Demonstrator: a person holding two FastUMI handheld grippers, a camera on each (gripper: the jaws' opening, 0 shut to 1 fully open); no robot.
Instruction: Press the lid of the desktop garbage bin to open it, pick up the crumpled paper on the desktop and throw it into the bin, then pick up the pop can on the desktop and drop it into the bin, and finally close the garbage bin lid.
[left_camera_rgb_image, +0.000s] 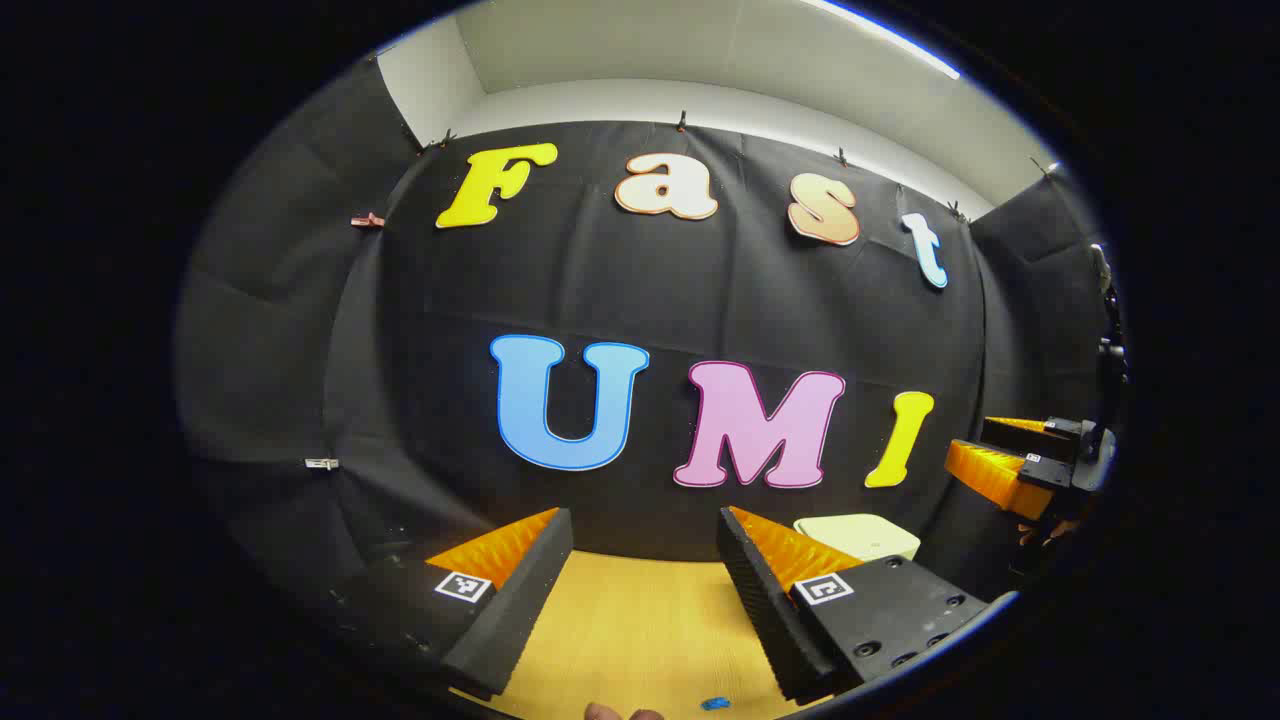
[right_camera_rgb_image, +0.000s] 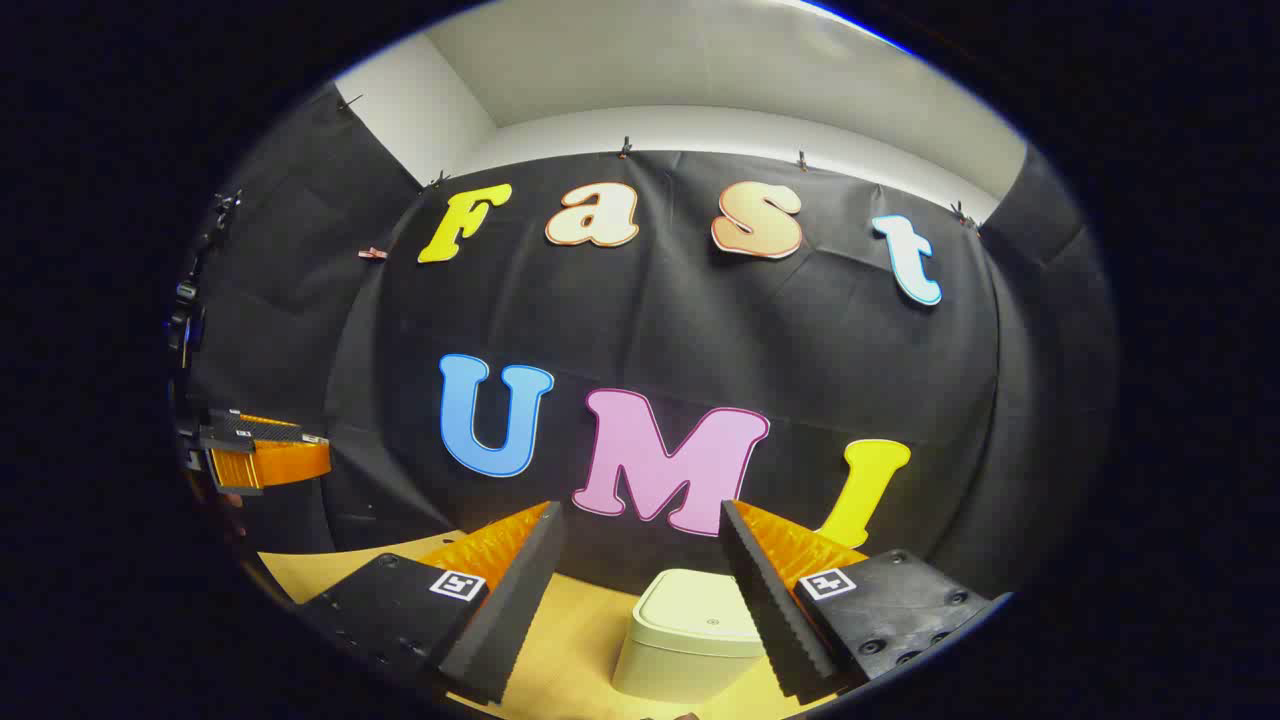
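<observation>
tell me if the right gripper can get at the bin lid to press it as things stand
Probably yes. The right gripper hangs open with the garbage bin just ahead between its fingers, lid shut and bare on top, and nothing lies between them.

my left gripper (left_camera_rgb_image: 645, 520): fingers spread wide, held up and level | my right gripper (right_camera_rgb_image: 640, 515): fingers spread wide, nothing between them

R gripper (right_camera_rgb_image: 640, 590) held above table (right_camera_rgb_image: 580, 630), jaws apart; bin (right_camera_rgb_image: 690, 630) w/ lid down sits between them; L gripper (right_camera_rgb_image: 265, 450) off far left
</observation>
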